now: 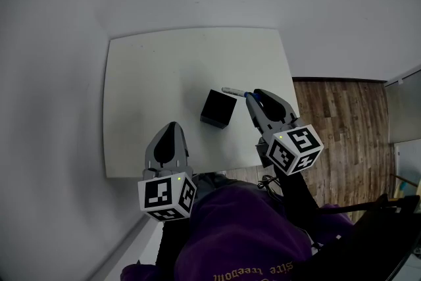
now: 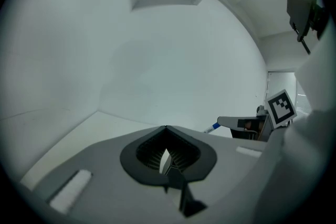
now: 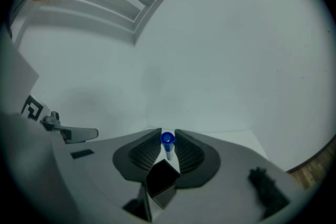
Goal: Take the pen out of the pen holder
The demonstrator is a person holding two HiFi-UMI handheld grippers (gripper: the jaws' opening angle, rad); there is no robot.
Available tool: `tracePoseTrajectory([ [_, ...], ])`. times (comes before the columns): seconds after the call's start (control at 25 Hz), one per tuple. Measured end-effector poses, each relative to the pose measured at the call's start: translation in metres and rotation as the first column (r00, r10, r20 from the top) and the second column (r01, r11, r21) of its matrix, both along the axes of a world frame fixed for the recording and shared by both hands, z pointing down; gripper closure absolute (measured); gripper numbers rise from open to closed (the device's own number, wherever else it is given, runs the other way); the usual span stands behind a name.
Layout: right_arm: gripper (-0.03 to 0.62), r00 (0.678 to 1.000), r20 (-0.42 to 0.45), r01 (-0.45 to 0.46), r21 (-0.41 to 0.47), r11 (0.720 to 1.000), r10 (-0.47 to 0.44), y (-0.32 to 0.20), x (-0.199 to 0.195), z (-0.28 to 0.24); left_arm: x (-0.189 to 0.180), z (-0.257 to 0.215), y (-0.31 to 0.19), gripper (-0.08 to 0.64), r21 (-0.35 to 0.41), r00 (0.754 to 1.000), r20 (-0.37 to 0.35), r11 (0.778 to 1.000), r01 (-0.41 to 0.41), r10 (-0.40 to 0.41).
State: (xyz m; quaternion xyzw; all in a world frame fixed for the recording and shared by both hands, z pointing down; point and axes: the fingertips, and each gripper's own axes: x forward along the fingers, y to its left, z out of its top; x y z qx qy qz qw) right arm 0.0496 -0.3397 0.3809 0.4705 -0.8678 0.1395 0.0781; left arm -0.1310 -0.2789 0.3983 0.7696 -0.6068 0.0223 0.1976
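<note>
The black cube-shaped pen holder [image 1: 218,108] stands on the white table [image 1: 151,89], right of centre. My right gripper [image 1: 254,97] hovers just to its right, shut on a white pen with a blue end [image 1: 234,91] that pokes out to the left over the holder's far corner. In the right gripper view the pen's blue end [image 3: 167,139] sits between the ribbed pads [image 3: 145,152], and the holder [image 3: 161,180] shows below them. My left gripper [image 1: 173,126] is near the table's front edge, its jaws meeting at the tips and holding nothing. In the left gripper view the right gripper [image 2: 237,123] and the pen [image 2: 211,128] show at the right.
White walls close in behind and to the left of the table. Wooden floor [image 1: 342,122] lies to the right, past the table's edge. The person's purple sleeve [image 1: 243,233] fills the lower part of the head view.
</note>
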Motion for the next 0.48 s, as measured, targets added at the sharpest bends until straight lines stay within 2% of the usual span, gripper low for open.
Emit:
tracePoseTrajectory([
  [0.48, 0.506, 0.997, 0.051, -0.067, 0.020, 0.998, 0.066, -0.009, 0.023, -0.011, -0.005, -0.007, -0.007, 0.554, 0.015, 1.000, 0.017, 1.000, 0.006, -0.007],
])
